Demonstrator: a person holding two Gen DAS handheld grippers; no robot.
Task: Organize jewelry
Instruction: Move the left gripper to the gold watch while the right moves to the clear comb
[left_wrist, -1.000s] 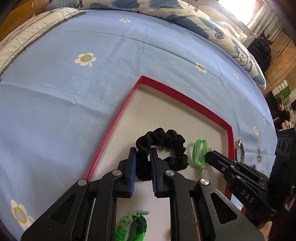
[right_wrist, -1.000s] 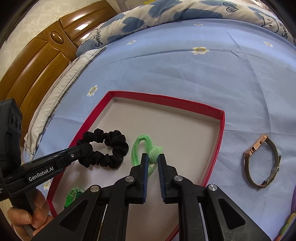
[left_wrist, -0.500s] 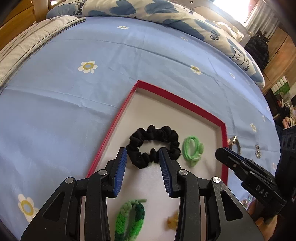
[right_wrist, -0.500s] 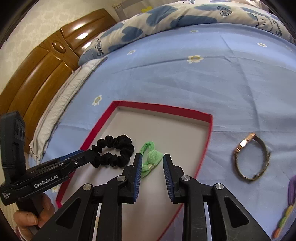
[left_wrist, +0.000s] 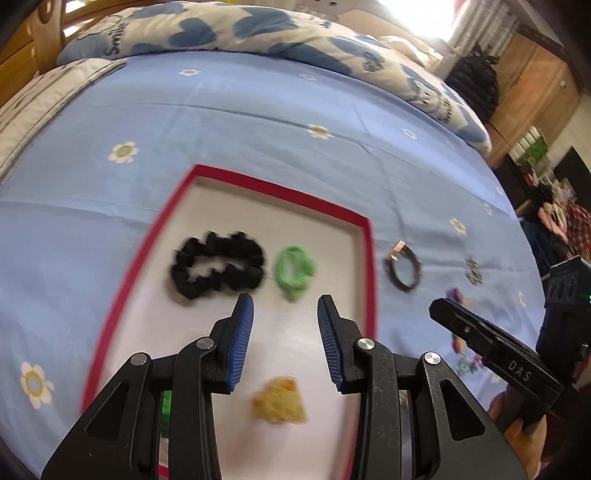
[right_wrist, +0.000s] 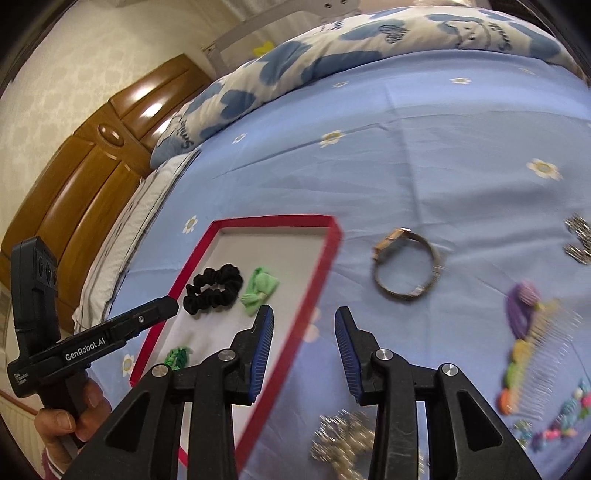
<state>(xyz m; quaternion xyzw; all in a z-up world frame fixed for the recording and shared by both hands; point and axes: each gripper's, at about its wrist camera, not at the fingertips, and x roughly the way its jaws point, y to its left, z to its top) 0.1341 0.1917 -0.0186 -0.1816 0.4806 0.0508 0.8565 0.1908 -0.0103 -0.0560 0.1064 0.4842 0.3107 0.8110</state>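
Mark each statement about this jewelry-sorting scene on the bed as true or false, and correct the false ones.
1. The black scrunchie lies inside the red-rimmed tray. True.
2. The watch lies inside the tray. False: it lies on the blue sheet beside the tray.
3. The left gripper is shut on the scrunchie. False: it is open and holds nothing.
4. The green hair tie lies beside the scrunchie. True.
5. The right gripper is open. True.
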